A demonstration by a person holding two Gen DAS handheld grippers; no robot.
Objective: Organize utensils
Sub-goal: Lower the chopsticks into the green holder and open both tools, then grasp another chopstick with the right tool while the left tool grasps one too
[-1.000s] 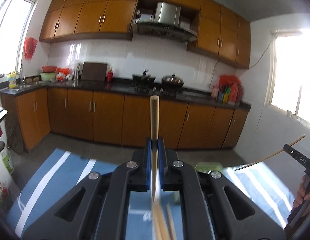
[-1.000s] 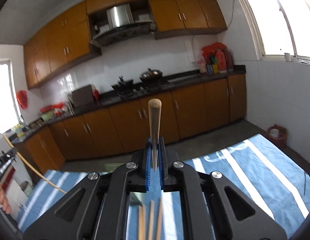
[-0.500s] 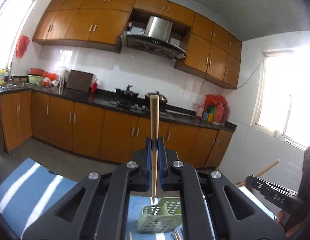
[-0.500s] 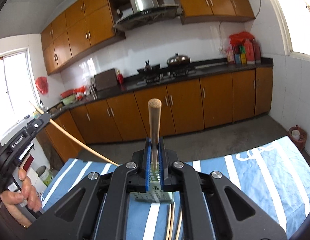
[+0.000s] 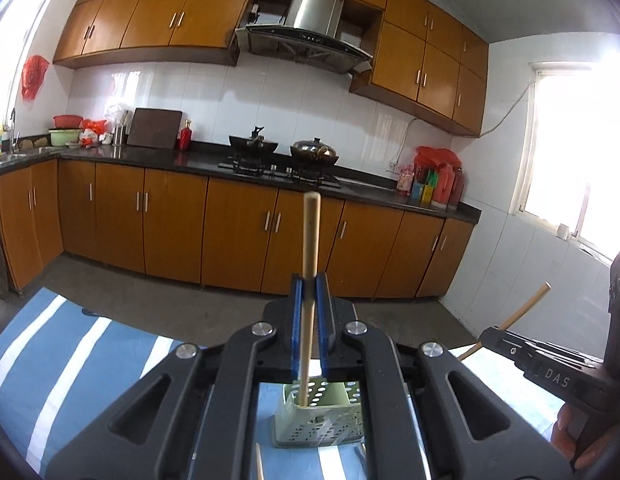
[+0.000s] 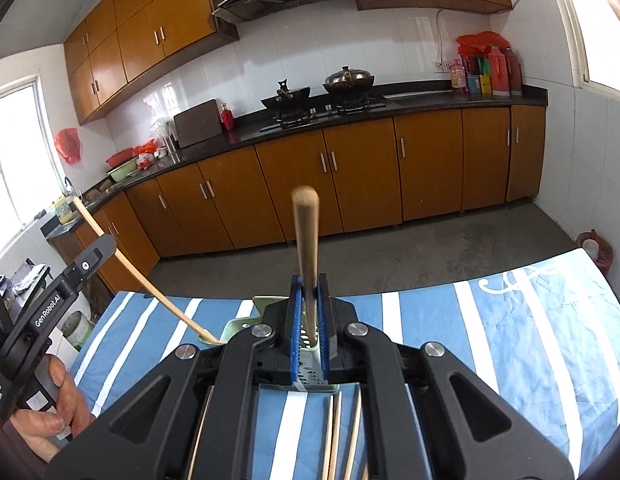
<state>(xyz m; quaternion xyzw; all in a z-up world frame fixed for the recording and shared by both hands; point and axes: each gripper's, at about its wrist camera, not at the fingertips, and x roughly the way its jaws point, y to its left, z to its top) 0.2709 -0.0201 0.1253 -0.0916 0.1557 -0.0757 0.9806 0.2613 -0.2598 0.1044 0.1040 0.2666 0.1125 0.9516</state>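
Over the last second both hand-held grippers have swung from facing the room to bear on the green perforated basket (image 5: 320,416), which now sits just ahead of each one. The left hand-held gripper (image 5: 310,300) is clamped on 1 wooden chopstick (image 5: 310,248) whose lower tip already dips inside the basket's rim; the right hand-held gripper (image 6: 309,300) is likewise closed on a second chopstick (image 6: 305,236), its tip low over the basket's holed wall (image 6: 310,344). That suggests both sticks are close to being dropped in, with release the likely next step. More chopsticks (image 6: 342,432) lie loose on the blue-and-white striped cloth (image 6: 510,344) covering the tabletop, just in front of the basket, so sorting is far from finished. Behind stands a kitchen with orange-brown cabinets (image 5: 237,232), a dark counter, a stove with 2 pans, and bright windows.
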